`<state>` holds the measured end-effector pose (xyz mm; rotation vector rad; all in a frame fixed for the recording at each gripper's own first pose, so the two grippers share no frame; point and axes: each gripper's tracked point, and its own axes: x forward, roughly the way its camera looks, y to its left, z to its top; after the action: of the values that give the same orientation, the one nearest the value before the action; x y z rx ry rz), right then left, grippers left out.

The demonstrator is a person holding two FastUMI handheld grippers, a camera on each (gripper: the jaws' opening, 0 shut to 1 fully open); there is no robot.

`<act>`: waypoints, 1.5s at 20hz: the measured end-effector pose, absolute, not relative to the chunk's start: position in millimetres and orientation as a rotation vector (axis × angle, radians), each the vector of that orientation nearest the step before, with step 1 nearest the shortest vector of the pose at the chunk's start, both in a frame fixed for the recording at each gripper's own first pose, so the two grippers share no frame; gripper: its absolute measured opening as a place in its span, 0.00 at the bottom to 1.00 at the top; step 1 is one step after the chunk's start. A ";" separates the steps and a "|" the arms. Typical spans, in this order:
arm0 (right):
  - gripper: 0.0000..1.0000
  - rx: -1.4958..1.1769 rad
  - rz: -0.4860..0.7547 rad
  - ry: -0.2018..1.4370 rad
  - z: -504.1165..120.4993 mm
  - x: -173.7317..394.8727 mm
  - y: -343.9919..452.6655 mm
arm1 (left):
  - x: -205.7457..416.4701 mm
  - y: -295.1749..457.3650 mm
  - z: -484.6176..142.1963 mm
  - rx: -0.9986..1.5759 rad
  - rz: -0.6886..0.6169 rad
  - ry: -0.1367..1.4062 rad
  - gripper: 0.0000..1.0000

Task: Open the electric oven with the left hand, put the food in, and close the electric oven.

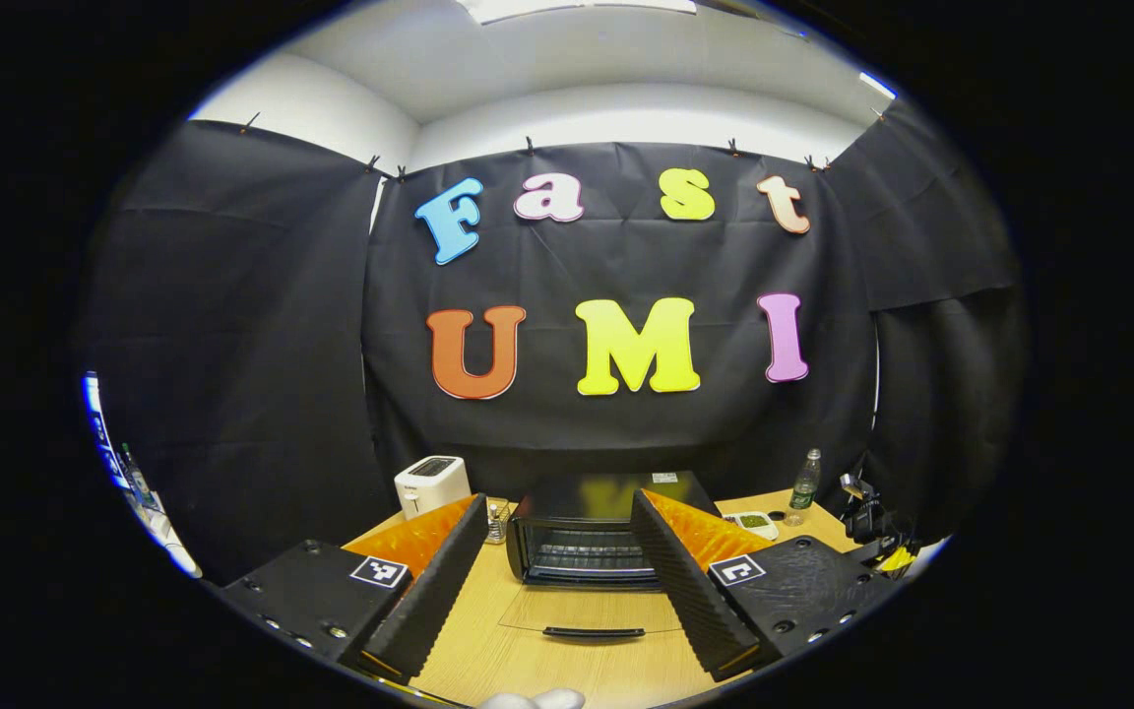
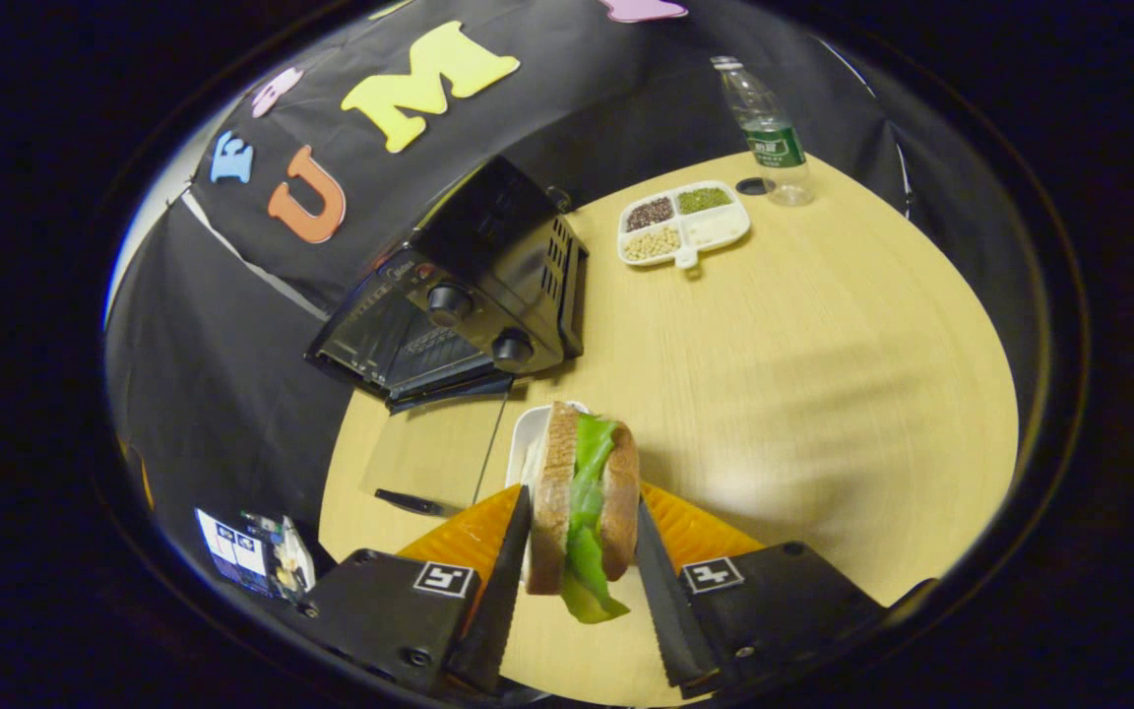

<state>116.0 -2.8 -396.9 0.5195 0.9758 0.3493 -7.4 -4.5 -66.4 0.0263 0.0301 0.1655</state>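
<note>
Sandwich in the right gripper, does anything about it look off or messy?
Slightly. The sandwich is held on edge in the right gripper, and its lettuce hangs out below the bread. Nothing has spilled on the table, and the oven door lies open.

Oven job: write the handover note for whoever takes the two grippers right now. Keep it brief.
Left gripper: open, holding nothing, facing the oven from in front.
Right gripper: shut on the sandwich, bread with green lettuce, held up above a white plate on the table.
Oven door: already folded down flat on the table, rack visible inside.
Done: oven opened, food picked up.
Left: carry the sandwich to the oven's mouth, set it on the rack, release, then lift the door shut with the left gripper.
</note>
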 end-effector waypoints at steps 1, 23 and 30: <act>0.56 0.533 0.354 0.973 -395.8 115.7 -2.1 | -7.0 -4.8 -66.2 0.028 0.166 0.033 0.95; 0.39 0.803 0.264 0.674 -305.2 132.2 137.8 | -16.3 36.0 -84.8 0.015 0.005 0.090 0.95; 0.42 1.068 0.156 0.557 -330.2 172.0 226.0 | -23.7 55.5 -92.1 0.058 -0.043 0.121 0.95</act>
<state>172.0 226.0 -330.2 1.0678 0.5566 0.1563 -23.7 55.5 -92.1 0.0576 0.1209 -0.0432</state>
